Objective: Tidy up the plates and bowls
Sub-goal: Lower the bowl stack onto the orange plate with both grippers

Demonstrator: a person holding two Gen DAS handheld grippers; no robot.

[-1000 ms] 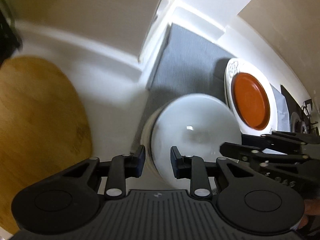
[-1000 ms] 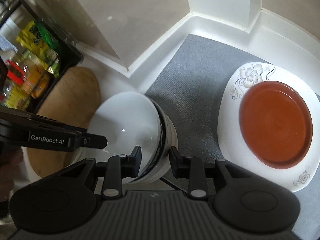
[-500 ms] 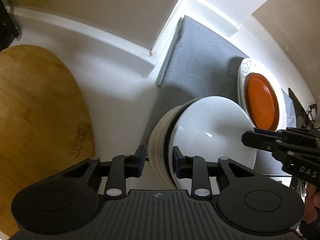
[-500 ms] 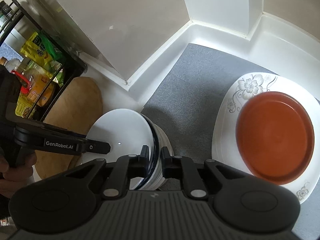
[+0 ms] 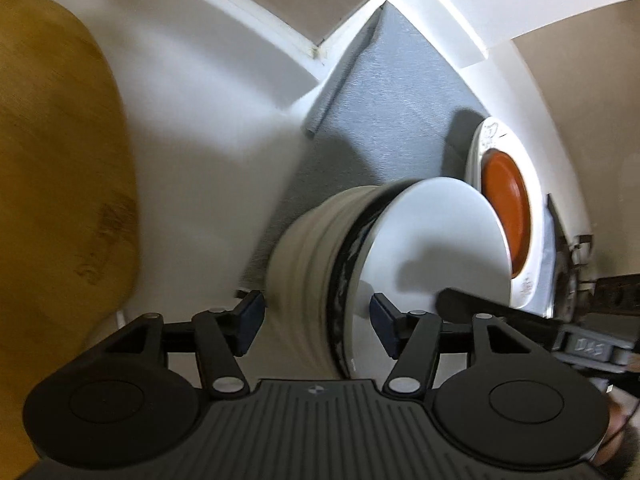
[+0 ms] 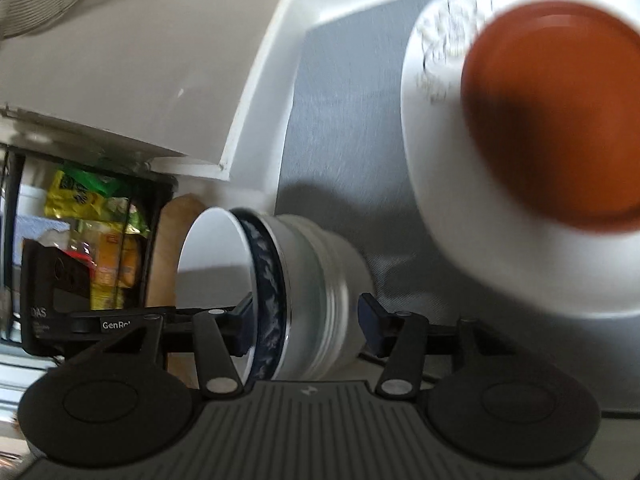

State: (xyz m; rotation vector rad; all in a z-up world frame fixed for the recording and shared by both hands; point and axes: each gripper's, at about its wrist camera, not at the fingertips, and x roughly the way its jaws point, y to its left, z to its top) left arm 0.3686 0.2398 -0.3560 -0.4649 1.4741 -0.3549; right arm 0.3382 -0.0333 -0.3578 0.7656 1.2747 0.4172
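A stack of nested bowls (image 5: 320, 264) stands on the grey mat (image 5: 392, 92): a ribbed cream bowl outside, a blue-patterned one, a white one (image 5: 436, 240) inside. My left gripper (image 5: 316, 324) is open, its jaws on either side of the stack's near wall. My right gripper (image 6: 306, 326) is open and straddles the same stack (image 6: 316, 280) from the opposite side. A red-brown plate (image 6: 556, 116) lies on a white flowered plate (image 6: 440, 184) further right; both also show in the left wrist view (image 5: 506, 196).
A wooden cutting board (image 5: 56, 168) lies on the white counter to the left. A black rack with food packets (image 6: 96, 232) stands beyond it. White walls and a corner ledge (image 5: 460, 12) close off the back. A stove edge (image 5: 568, 264) shows at far right.
Both grippers have opened wide and dropped lower around the bowl stack. The views are now tilted and blurred from motion.
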